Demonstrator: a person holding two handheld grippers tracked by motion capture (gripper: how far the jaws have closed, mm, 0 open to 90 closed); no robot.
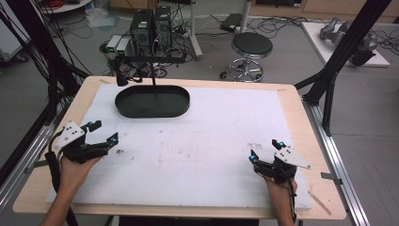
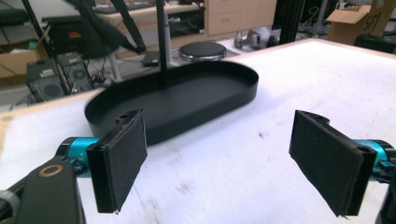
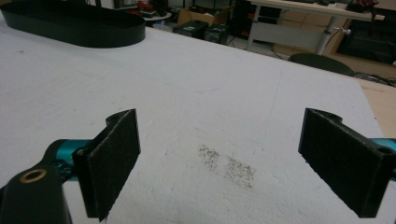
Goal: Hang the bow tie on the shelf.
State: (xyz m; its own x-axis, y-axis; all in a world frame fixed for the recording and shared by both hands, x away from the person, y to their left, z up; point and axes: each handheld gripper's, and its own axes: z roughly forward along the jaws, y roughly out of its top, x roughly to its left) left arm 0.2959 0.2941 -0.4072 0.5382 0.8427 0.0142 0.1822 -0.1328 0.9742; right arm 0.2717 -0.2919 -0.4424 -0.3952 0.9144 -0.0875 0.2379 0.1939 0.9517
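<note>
My left gripper (image 1: 104, 132) is spread wide and empty, aimed at the black oval tray (image 1: 153, 101) at my one o'clock. My right gripper (image 1: 266, 149) idles, equally wide and empty. I should approach low, straddling the near rim squarely before closing.

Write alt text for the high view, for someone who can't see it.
Two hand-held grippers, left gripper and right gripper, rest open at the near corners of a white mat. A black oval tray sits at the far left.
</note>
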